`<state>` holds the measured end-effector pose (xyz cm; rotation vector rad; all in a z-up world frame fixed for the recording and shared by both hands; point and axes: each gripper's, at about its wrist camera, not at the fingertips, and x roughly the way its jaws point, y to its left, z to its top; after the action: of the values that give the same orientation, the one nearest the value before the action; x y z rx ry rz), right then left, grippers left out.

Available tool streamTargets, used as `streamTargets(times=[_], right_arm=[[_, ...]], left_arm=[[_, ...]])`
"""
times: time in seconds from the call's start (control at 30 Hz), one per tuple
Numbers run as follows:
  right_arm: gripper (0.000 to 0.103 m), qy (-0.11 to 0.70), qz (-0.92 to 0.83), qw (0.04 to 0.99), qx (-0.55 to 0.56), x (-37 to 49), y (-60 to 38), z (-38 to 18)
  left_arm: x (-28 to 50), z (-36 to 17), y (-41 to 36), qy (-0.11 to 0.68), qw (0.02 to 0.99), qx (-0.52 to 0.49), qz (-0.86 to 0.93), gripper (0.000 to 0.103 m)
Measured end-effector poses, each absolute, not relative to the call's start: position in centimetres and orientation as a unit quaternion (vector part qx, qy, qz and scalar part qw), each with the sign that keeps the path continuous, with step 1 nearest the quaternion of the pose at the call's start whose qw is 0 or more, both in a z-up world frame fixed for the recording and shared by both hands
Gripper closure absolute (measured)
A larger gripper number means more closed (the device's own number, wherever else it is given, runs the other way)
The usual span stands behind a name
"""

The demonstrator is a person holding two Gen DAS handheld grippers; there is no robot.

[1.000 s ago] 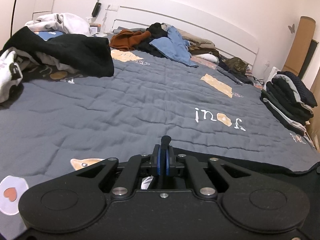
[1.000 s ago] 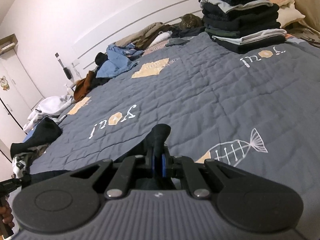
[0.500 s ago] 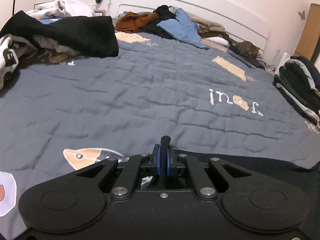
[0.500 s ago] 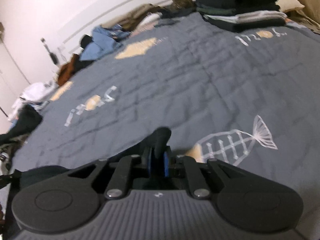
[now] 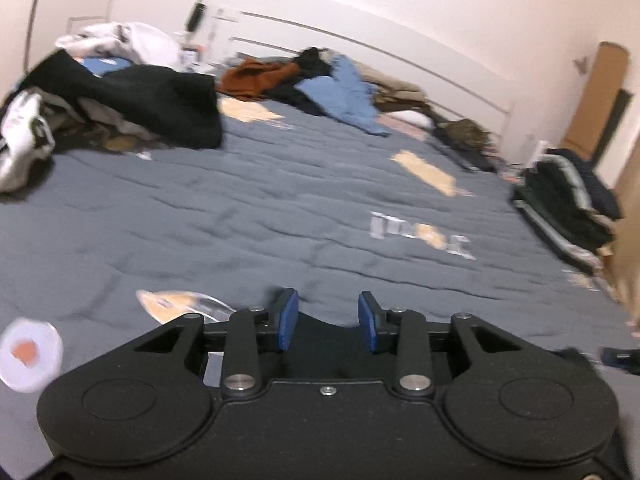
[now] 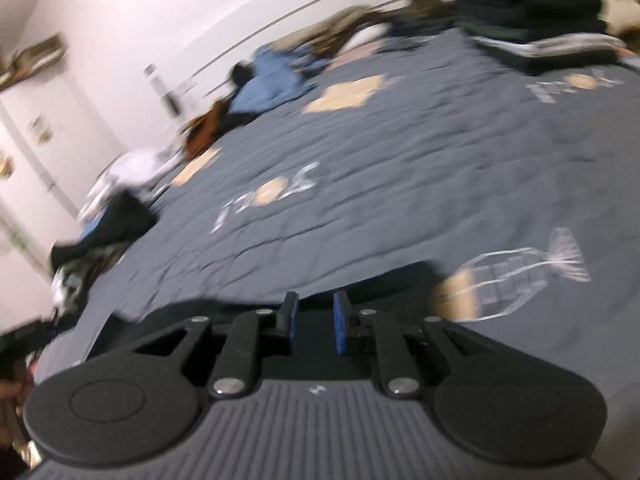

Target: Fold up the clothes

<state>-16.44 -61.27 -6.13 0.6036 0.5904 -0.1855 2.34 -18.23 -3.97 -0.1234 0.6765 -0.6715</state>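
Left tongs (image 5: 328, 320) and right tongs (image 6: 314, 322) both spread apart, gripping nothing. Flat black garment (image 6: 360, 292) spread on grey quilted bedspread (image 5: 280, 208), directly under both. Farther off: heap of unfolded black and white clothes (image 5: 132, 100) left, stack of folded dark clothes (image 5: 568, 204) right, both blurred.

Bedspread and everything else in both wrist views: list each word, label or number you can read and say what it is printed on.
White lettering on the grey bedspread, left wrist view: smeared by motion, unreadable.
The same kind of lettering in the right wrist view: seen upside down and blurred, no letters certain.
A second print near the folded stack, at: too blurred.
Small pictures on the white door: too small to tell.
No readable text anywhere.
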Motion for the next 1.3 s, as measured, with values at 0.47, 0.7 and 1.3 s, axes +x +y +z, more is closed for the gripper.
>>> streamTargets(times=[0.47,0.7,1.3], right_arm=[[0.073,0.317,-0.067,0.899,0.295,-10.9,-58.7,-8.2],[0.072,0.33,-0.089,0.889,0.305,-8.4,-59.6,-10.3],[0.071,0.287,-0.114,0.896,0.32,-9.0,-59.1,-7.3]], left_arm=[[-6.8,-5.6,-22.3,0.346,0.841,-0.015,-0.417,0.065],[-7.6,-7.3,-23.6,0.362,0.827,0.021,-0.43,0.065],[-6.3,-7.2,-21.8,0.363,0.836,0.017,-0.411,0.065]])
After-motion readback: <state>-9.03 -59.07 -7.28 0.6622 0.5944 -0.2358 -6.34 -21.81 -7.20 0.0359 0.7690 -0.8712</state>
